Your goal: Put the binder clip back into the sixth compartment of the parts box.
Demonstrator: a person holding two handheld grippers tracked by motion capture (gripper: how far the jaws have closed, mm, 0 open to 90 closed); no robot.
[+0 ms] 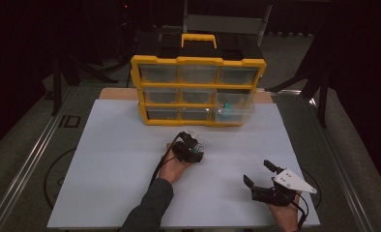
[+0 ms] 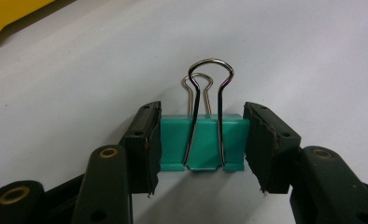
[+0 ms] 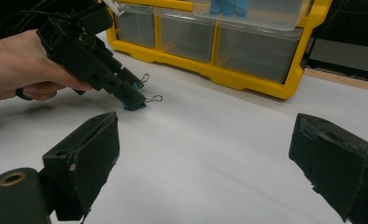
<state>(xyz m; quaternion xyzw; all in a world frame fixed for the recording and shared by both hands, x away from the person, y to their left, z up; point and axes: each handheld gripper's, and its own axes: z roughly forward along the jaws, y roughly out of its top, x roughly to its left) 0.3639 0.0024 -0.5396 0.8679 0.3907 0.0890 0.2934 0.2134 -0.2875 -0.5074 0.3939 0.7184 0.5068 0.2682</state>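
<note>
Left tongs (image 2: pixel 201 140) closed on the teal binder clip (image 2: pixel 201 142), pads pressing both its ends; clip rests on the desk (image 1: pixel 111 159) near the middle, in front of the yellow drawer organiser (image 1: pixel 198 92) at the far edge. Right tongs (image 1: pixel 261 175) wide open, empty, near the desk's near right corner.

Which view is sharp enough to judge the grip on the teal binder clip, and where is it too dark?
Left gripper view: binder clip sharp and evenly lit between the left tongs, glare streaks on its wire handles. High view: dim, room black beyond the white table, clip barely visible. Right gripper view: right tongs close and soft, yellow organiser clearer.
</note>
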